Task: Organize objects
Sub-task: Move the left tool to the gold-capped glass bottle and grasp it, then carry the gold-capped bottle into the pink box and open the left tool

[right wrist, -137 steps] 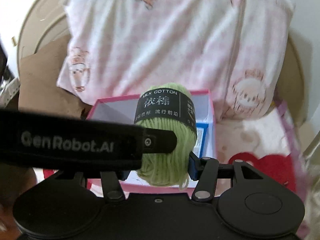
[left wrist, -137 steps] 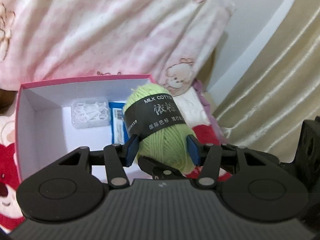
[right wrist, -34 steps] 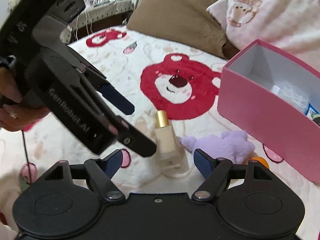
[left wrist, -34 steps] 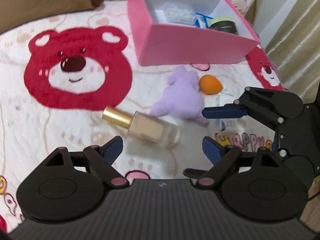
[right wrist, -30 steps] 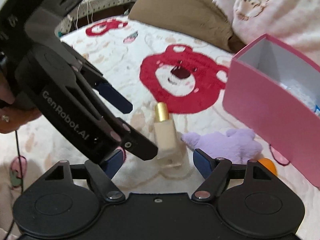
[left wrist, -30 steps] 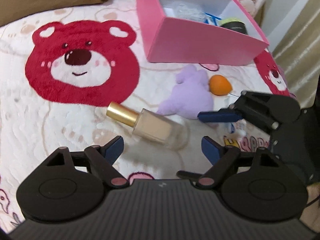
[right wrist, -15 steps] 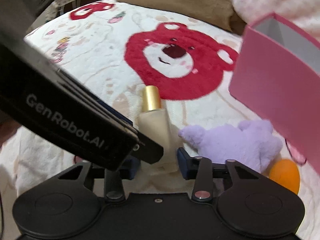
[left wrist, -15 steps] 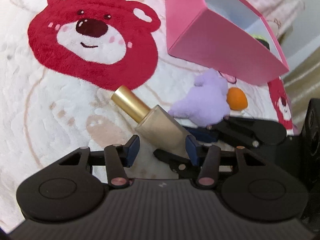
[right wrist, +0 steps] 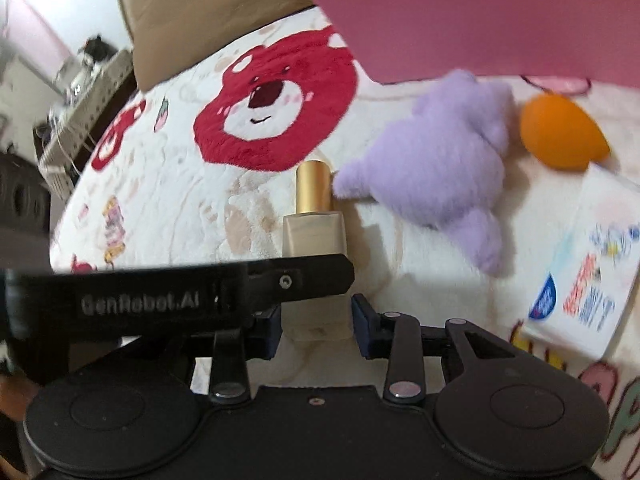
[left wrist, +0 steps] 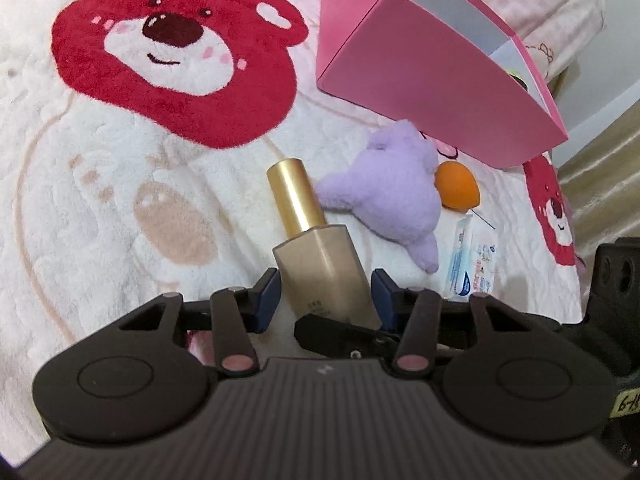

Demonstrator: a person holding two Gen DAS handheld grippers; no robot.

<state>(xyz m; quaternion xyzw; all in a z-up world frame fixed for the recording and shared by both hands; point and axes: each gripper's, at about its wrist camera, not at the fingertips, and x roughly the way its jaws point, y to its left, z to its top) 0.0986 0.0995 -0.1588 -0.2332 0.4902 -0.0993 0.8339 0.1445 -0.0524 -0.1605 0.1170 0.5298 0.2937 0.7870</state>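
Note:
A beige foundation bottle (left wrist: 320, 264) with a gold cap lies on the bear blanket. My left gripper (left wrist: 325, 296) is shut on its body, pads against both sides. My right gripper (right wrist: 316, 320) is shut on the same bottle (right wrist: 314, 236) near its base, with the left gripper's finger crossing in front. A purple plush toy (left wrist: 384, 200) lies just right of the bottle, also in the right wrist view (right wrist: 436, 164). The pink box (left wrist: 432, 80) stands beyond it.
An orange makeup sponge (left wrist: 456, 190) lies right of the plush. A white sachet (left wrist: 472, 264) lies near it, also in the right wrist view (right wrist: 580, 264). A brown pillow (right wrist: 192, 16) is at the back left. A beige curtain (left wrist: 600, 176) hangs at the right.
Both grippers came down from the box to the bottle on the blanket and closed on it. The bottle now points away from the left wrist camera instead of lying crosswise.

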